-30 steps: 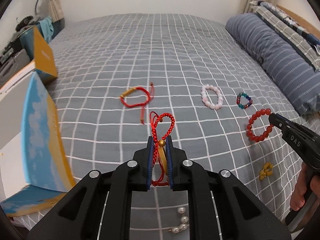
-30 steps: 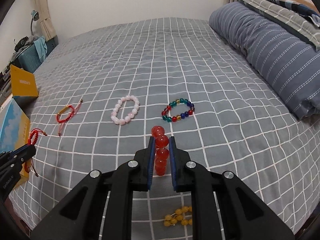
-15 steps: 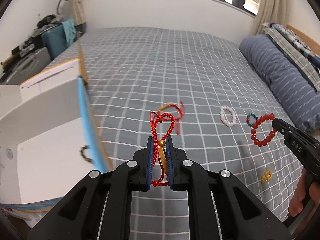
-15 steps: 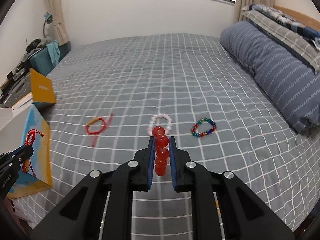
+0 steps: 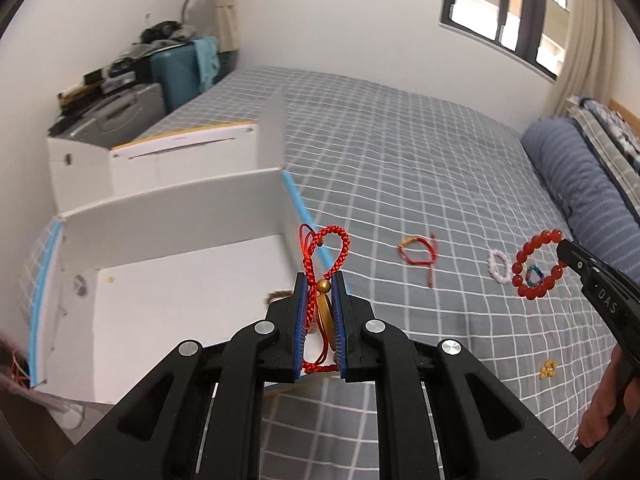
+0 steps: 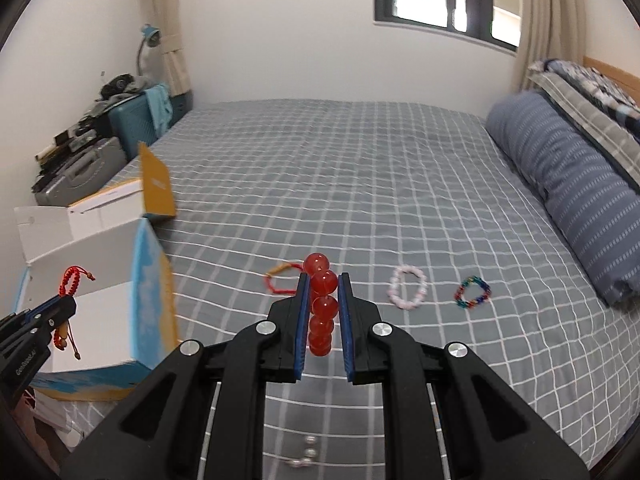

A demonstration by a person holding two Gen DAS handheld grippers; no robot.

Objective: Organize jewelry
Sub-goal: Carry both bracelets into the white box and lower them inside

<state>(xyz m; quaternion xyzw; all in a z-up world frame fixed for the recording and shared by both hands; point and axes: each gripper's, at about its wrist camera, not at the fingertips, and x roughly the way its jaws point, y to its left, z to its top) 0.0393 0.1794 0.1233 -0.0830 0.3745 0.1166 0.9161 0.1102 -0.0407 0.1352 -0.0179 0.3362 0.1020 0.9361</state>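
Note:
My left gripper (image 5: 320,280) is shut on a red braided cord bracelet (image 5: 325,248) with a gold bead, held above the right edge of the open white box (image 5: 172,280). It also shows in the right wrist view (image 6: 66,304). My right gripper (image 6: 323,280) is shut on a red bead bracelet (image 6: 322,304), held in the air above the bed; it also shows in the left wrist view (image 5: 538,264). On the bed lie a red cord bracelet (image 5: 416,250), a pink bead bracelet (image 6: 407,292) and a multicoloured bead bracelet (image 6: 473,297).
A dark bracelet (image 5: 276,295) lies inside the box. A yellow trinket (image 5: 547,369) and a pearl string (image 6: 306,450) lie near the bed's front edge. A striped pillow (image 6: 568,184) lines the right side. A suitcase and clutter (image 5: 160,68) stand behind the box.
Both grippers have risen and drawn back from the bed. My left gripper has swung left with the red cord bracelet, from over the bed to over the box's edge.

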